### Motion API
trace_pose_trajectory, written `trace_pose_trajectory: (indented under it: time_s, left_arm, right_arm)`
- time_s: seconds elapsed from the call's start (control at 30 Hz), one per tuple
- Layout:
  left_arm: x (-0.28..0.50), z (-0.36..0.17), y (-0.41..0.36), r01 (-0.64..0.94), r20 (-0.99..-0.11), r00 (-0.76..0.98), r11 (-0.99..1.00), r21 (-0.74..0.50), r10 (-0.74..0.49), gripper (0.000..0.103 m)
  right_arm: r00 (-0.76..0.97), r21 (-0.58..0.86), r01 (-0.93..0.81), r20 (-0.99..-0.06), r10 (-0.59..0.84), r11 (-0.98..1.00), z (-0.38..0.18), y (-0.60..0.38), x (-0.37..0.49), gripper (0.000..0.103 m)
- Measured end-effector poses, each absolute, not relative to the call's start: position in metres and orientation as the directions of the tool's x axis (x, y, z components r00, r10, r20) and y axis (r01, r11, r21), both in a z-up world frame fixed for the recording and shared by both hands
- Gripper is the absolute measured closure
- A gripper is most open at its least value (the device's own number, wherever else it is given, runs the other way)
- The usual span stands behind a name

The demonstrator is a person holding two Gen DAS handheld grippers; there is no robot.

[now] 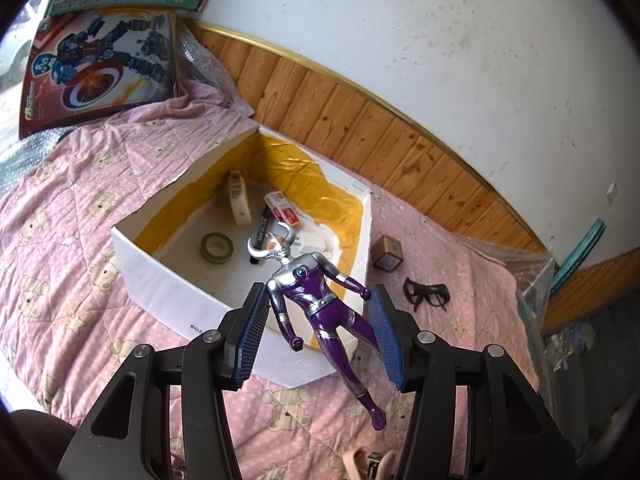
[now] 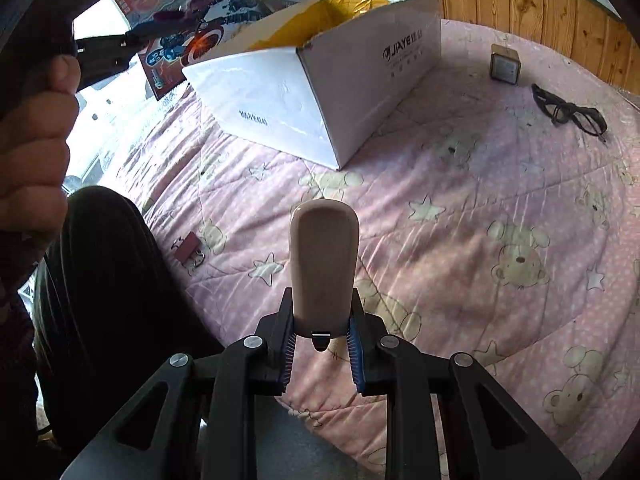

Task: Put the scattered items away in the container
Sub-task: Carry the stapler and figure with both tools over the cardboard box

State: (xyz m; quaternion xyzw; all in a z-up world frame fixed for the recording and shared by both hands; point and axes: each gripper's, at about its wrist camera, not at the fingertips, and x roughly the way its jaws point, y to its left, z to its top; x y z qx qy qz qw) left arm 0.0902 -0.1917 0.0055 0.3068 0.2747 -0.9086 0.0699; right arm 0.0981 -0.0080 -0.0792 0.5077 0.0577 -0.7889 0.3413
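Note:
In the left wrist view a purple and silver horned toy figure (image 1: 316, 300) hangs between the wide-apart blue pads of my left gripper (image 1: 320, 312), over the near corner of the white box (image 1: 160, 276) with yellow lining. The pads do not touch it. The box holds a tape roll (image 1: 217, 247), a red and white packet (image 1: 283, 208) and other small items. My right gripper (image 2: 322, 320) is shut on a beige stapler (image 2: 323, 268), held above the pink quilt. The box (image 2: 360, 92) lies ahead of it.
On the quilt right of the box lie a small brown carton (image 1: 387, 253) (image 2: 504, 65) and black glasses (image 1: 426, 295) (image 2: 568, 111). A binder clip (image 2: 188, 249) lies near my knee. Toy boxes (image 1: 100, 68) stand far left. A wood-panelled wall runs behind.

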Motion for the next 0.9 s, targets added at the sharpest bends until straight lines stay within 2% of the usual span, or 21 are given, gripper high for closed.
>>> trace_pose_trajectory:
  time_s: [0.5, 0.9]
  left_arm:
    - [0.091, 0.006, -0.194, 0.301, -0.603, -0.797, -0.841, -0.451, 0.038, 0.050]
    - [0.088, 0.001, -0.203, 0.316, -0.620, -0.784, -0.837, -0.448, 0.036, 0.050]
  right_arm:
    - [-0.392, 0.211, 0.629, -0.746, -0.539, -0.748, 0.003, -0.015, 0.066, 0.079]
    - [-0.431, 0.161, 0.682, -0.700, -0.570, -0.713, 0.048, -0.038, 0.047, 0.079]
